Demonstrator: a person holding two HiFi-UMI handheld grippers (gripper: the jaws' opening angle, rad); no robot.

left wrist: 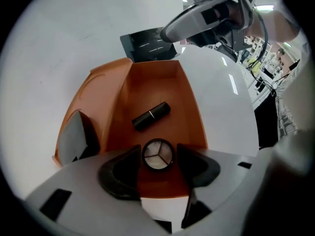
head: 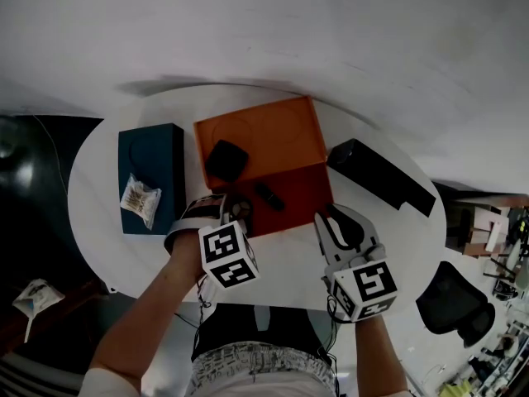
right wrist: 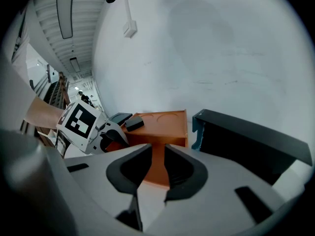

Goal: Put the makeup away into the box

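Left claw (head: 235,211) sits at the lower edge of the orange box (head: 285,126), mid frame; right claw (head: 337,222) is lower right. Left gripper view: jaws apart, round compact (left wrist: 158,155) loose between them on the box floor, lipstick (left wrist: 151,116) just above. Right gripper view: jaws a slit apart, empty, box at centre.

Left gripper (left wrist: 158,156) pointing steeply down, jaws wide apart — right gripper (right wrist: 158,155) jaws narrowly apart, empty.
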